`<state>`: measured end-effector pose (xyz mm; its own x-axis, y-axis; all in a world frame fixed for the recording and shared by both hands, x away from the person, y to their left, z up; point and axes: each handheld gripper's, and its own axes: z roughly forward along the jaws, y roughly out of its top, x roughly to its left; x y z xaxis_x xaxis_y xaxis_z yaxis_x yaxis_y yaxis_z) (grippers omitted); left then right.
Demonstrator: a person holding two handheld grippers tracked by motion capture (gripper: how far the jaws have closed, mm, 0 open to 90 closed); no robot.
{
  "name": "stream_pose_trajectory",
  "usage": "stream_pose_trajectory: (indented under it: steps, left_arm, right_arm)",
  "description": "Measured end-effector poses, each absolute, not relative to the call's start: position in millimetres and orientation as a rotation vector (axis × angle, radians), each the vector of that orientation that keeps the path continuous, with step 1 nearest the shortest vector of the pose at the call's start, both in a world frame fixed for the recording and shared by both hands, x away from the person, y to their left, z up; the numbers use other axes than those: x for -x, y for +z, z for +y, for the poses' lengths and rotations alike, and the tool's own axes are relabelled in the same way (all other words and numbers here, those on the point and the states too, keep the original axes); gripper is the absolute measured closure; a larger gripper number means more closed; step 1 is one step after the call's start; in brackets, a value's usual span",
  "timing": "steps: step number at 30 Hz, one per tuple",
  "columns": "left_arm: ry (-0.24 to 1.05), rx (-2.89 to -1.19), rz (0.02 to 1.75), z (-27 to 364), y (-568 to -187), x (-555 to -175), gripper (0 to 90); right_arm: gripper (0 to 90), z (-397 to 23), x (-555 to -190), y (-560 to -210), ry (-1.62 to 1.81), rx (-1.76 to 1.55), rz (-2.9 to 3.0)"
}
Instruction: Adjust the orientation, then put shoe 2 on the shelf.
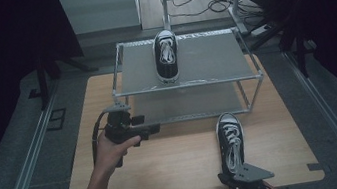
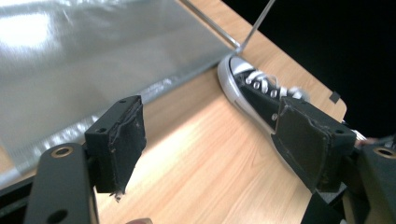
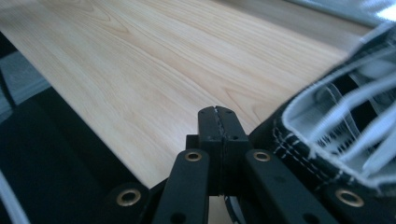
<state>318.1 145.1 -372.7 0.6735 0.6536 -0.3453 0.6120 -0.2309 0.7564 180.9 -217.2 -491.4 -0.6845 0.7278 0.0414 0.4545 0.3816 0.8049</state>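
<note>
High view: shoe [image 1: 230, 138] on the worktop [image 1: 177, 169], right front, toe just short of the rack [image 1: 211, 57].
Left claw [image 1: 154, 128] hovers near the rack's front left post, its jaws apart with nothing between them, pointing across bare wood towards the shoe. In the right gripper view the right claw [image 3: 217, 112] is closed, pads meeting, just beside the shoe's heel collar, close to the worktop's near edge; whether it pinches any fabric I cannot tell. A wide strip of worktop lies open between the two claws and along the rack's front rail. A second shoe [image 1: 167, 57] sits on the top shelf, heel at its front edge.
</note>
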Motion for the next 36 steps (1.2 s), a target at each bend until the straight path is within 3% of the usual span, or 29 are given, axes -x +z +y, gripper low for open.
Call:
stream_pose_trajectory:
  steps: [8,16,19,23,28,36]
  left_arm:
    - [-0.028,-1.946,1.073,153.4,-429.5,-309.3,24.3]
    - [-0.045,-1.942,1.144,162.3,-454.1,-314.1,24.6]
    - [-0.042,-1.917,1.146,168.0,-452.7,-313.6,24.7]
    - [-0.033,-1.901,1.153,172.2,-451.3,-312.6,24.7]
    - [-0.033,-1.896,1.157,173.6,-453.0,-308.8,24.7]
    - [-0.044,-1.907,1.165,172.4,-458.7,-309.4,24.7]
  right_arm:
    - [90.0,-257.5,-181.8,-491.6,1.136,-1.127,2.228]
    - [89.4,-286.0,-211.0,-498.0,1.212,-1.246,2.22]
    - [80.8,-282.8,-209.1,-489.5,1.296,-1.175,2.228]
    - [56.6,-280.6,-204.7,-468.9,1.374,-1.089,2.19]
    - [34.8,-289.7,-221.0,-447.0,1.388,-1.085,2.193]
    - [27.2,-299.4,-256.4,-432.3,1.264,-1.117,2.236]
